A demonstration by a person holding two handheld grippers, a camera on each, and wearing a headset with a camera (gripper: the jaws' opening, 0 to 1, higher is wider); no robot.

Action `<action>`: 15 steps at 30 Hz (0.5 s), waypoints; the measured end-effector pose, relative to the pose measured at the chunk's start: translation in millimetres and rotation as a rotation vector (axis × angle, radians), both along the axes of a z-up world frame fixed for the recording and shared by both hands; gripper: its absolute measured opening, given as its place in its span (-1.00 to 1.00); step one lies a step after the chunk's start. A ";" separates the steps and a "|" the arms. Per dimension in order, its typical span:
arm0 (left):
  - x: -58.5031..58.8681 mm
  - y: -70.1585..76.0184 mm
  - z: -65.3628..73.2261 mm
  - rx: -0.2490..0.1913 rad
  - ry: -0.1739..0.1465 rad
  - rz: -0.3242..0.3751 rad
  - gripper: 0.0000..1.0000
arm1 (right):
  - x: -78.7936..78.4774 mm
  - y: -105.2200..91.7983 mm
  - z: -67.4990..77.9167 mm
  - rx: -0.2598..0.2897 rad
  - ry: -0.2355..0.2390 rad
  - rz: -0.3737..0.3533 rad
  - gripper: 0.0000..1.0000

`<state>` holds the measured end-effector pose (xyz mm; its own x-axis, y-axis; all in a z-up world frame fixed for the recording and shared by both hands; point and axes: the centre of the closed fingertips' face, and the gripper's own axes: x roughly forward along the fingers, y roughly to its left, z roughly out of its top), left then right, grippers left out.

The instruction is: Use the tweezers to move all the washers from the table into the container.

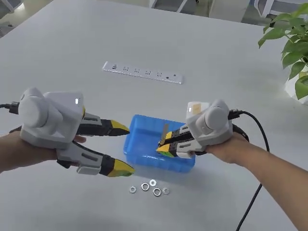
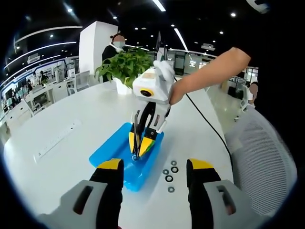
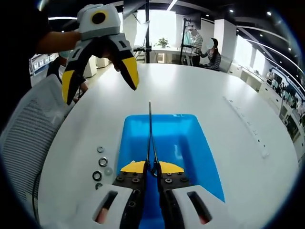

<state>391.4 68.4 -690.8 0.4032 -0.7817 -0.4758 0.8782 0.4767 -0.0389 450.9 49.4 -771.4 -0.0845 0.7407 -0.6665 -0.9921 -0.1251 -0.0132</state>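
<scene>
Thin tweezers (image 3: pixel 150 133) are clamped by the right gripper (image 3: pixel 151 168) over the blue rectangular container (image 3: pixel 190 138). The left gripper (image 2: pixel 155 165) is spread wide, empty; ring washers (image 1: pixel 145 186) lie outside the rim.

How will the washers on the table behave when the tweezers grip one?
The washers lie flat on the smooth table, so they will likely slide, not roll. They look small, thin and metallic, probably light and stiff. The narrow tweezers may slip off them.
</scene>
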 end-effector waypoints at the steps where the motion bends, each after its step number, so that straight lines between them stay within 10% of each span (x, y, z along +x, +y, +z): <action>1: 2.3 -1.1 0.5 0.003 -0.006 -0.003 0.12 | -0.2 -0.2 -0.8 -0.002 0.000 0.002 -0.81; 15: 43.2 -30.3 4.2 0.063 -0.056 -0.103 -0.28 | -5.3 -0.8 -8.3 -0.026 -0.006 0.023 -0.81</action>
<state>434.6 38.1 -686.5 0.3497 -0.7897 -0.5040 0.9225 0.3840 0.0384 445.6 48.6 -779.7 -0.0972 0.7211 -0.6860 -0.9888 -0.1481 -0.0156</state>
